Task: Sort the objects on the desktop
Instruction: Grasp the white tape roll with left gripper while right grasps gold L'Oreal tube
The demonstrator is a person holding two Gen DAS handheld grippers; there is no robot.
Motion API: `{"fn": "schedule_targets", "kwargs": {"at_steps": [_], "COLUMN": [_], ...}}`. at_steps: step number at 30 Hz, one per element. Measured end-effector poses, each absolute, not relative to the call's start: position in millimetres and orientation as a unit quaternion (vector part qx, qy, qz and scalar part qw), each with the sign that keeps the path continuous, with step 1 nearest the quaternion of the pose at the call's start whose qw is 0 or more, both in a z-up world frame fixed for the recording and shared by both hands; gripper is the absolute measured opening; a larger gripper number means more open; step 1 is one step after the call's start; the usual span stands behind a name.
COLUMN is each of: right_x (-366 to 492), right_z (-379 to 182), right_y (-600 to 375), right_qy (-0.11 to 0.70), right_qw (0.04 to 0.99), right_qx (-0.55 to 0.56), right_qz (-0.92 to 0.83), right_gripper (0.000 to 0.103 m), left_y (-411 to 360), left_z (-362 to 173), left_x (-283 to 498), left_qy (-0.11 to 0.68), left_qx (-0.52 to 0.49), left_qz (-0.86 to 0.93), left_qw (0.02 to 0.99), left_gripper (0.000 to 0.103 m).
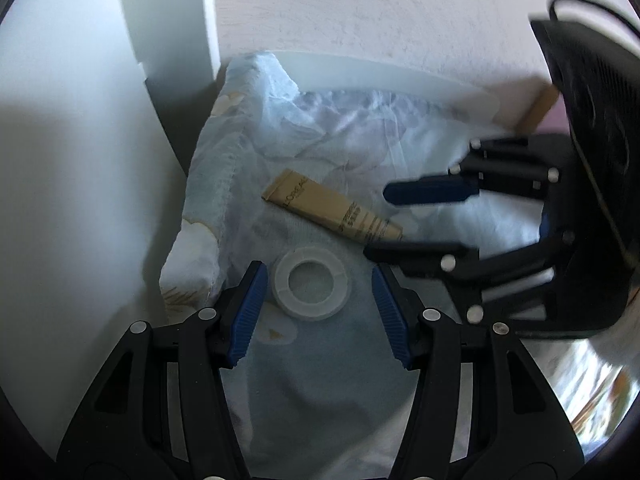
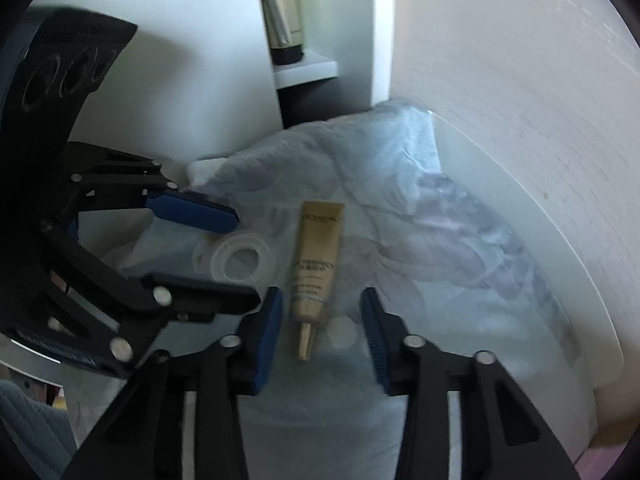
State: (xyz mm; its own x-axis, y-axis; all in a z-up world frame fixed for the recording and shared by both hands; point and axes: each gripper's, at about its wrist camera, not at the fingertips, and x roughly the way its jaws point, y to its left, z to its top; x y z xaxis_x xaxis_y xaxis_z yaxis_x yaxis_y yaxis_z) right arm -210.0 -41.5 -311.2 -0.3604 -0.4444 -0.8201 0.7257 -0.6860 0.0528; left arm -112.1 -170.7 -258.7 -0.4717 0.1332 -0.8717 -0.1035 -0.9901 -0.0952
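Cloth (image 1: pixel 320 360) under both your grippers. Your left gripper (image 1: pixel 318 300) at 6 o'clock in the left view, jaws spread around the ring (image 1: pixel 308 289), pads not touching it. Tube (image 1: pixel 334 210) lies at 1 o'clock from the ring, just beside it. Your right gripper (image 2: pixel 320 334) has jaws spread either side of the tube's nozzle end, pads clear of it. Shelf (image 2: pixel 304 68) at 12 o'clock holds a bottle (image 2: pixel 282 8).
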Motion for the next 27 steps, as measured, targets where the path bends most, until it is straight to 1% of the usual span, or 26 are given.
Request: {"fn": "schedule_targets", "kwargs": {"at_steps": [3, 9, 15, 18, 20, 23, 25, 27], "right_x": [-211.7, -214.9, -220.7, -223.7, -225.8, -226.8, -226.7, -227.8], "right_z": [-311.9, -308.9, -308.0, -307.7, -309.0, -307.7, -306.7, -305.2], "right_y": [-46.4, -46.7, -49.2, -54.9, -58.5, -63.0, -65.0, -64.4], "right_qy": [0.178, 0.170, 0.165, 0.174, 0.178, 0.189, 0.198, 0.194], "right_qw": [0.367, 0.375, 0.379, 0.383, 0.388, 0.389, 0.382, 0.374], "right_qx": [0.433, 0.427, 0.433, 0.434, 0.438, 0.435, 0.432, 0.432], "right_qz": [-0.804, -0.805, -0.801, -0.796, -0.791, -0.790, -0.793, -0.797], "right_gripper": [0.031, 0.028, 0.027, 0.027, 0.027, 0.027, 0.023, 0.021], "left_y": [-165.3, -155.0, -163.5, -165.3, -164.0, -165.0, -164.4, -163.5], "left_z": [-261.6, -261.1, -265.7, -266.2, -266.0, -265.2, -264.7, -262.6], "left_x": [-112.8, -116.6, -117.8, -116.2, -115.6, -116.3, -116.9, -116.5], "left_qy": [0.011, 0.047, 0.019, 0.017, 0.027, 0.025, 0.032, 0.041], "left_qx": [-0.513, -0.506, -0.511, -0.506, -0.504, -0.507, -0.510, -0.507], "left_qz": [0.856, 0.859, 0.856, 0.860, 0.861, 0.859, 0.858, 0.860], "left_qw": [0.066, 0.068, 0.070, 0.068, 0.064, 0.060, 0.053, 0.048], "left_gripper": [0.052, 0.052, 0.052, 0.049, 0.040, 0.040, 0.040, 0.040]}}
